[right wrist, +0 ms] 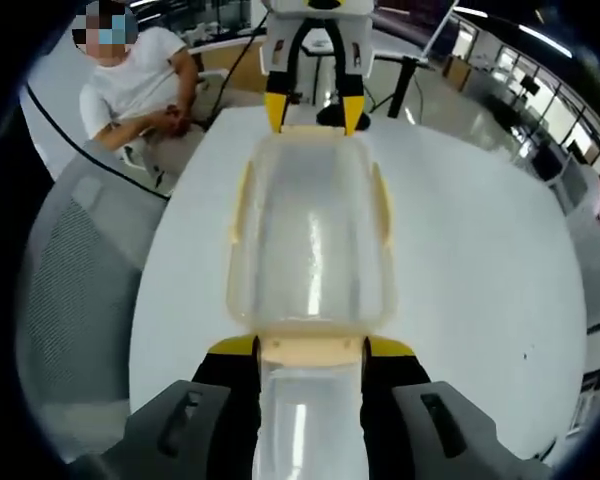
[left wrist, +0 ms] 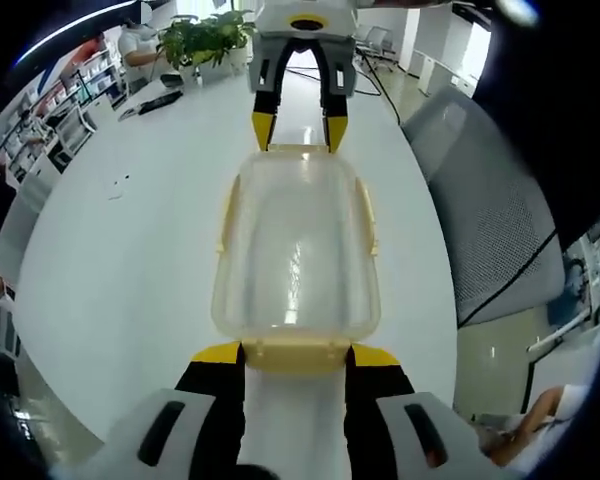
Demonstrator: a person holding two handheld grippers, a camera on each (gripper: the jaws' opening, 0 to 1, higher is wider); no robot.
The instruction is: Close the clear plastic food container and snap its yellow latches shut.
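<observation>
Clear plastic container (left wrist: 295, 250) sits on the white table (left wrist: 130, 260) between both claws: left claw (left wrist: 295, 355) and right claw (right wrist: 310, 348), each spread apart at an end latch.

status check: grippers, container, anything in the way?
Left gripper and right gripper open at opposite end latches. Container lid on, on white table. Nothing blocking.

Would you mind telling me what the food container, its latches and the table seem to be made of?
Food container: clear, slightly frosted plastic by the look; the white table shows through it and light streaks gleam on its lid. Latches: opaque pale yellow plastic, matte, likely the same rigid kind. Table: smooth glossy white surface, possibly laminate; it mirrors the ceiling lights, but the core cannot be told.
</observation>
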